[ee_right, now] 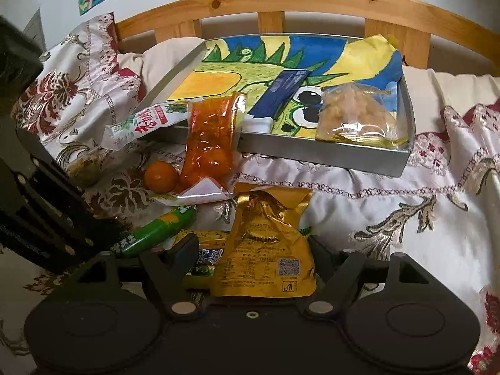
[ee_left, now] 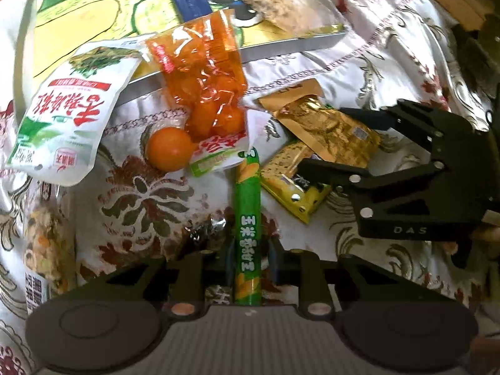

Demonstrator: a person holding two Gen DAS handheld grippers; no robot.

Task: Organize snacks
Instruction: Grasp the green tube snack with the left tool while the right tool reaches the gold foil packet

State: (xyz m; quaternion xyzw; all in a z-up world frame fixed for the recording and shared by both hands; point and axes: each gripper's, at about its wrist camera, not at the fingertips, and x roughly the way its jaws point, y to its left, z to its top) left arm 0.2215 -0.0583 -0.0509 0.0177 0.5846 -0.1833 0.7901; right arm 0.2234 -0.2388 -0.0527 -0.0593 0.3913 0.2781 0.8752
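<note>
Green corn-print stick (ee_left: 247,218), gold pouch (ee_right: 265,247)

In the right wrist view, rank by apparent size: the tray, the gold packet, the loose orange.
1. tray
2. gold packet, though it looms large because it lies nearest the camera
3. loose orange
</note>
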